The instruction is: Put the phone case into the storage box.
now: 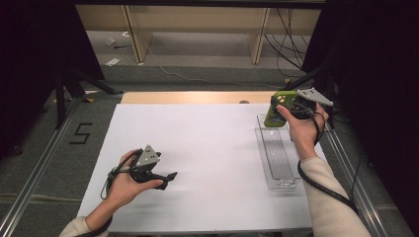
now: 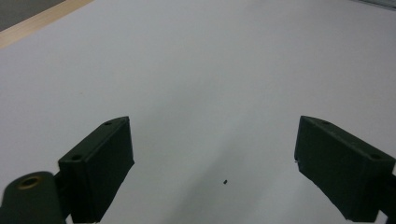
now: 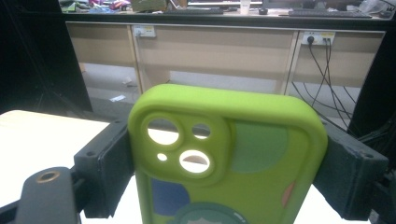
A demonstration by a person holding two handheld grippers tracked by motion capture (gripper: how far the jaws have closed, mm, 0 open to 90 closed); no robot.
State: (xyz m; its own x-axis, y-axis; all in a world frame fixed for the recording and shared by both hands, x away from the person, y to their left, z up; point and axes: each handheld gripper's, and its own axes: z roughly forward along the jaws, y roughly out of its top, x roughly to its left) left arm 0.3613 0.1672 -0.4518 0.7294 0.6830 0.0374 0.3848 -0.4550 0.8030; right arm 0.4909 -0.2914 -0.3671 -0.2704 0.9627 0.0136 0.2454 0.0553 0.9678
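1. Green is the phone case (image 3: 224, 163) that we hold in the right gripper (image 1: 291, 106); its two jaws press on the long sides of the case, so it is gripped firmly.
2. We hold the case in the air, upright, over the far end of the clear tray (image 1: 291, 183), which lies along the right side of the white table (image 1: 197, 143).
3. We judge that the case is picked up but not placed: it touches neither the tray nor the table. Whether it goes into the tray or comes out of it, we cannot tell.
4. Our left gripper (image 2: 212, 154) waits low over the near left part of the table. Its jaws stand wide apart and nothing is between them, only the bare white surface.
5. What is left, we think, is to carry the case to its place and let it go.
6. Around us, shelves (image 3: 224, 51) and hanging cables (image 3: 327, 60) stand behind the table, well apart from the case.
7. Nothing lies on the table between the two grippers, and the tray looks empty, so the way seems free.
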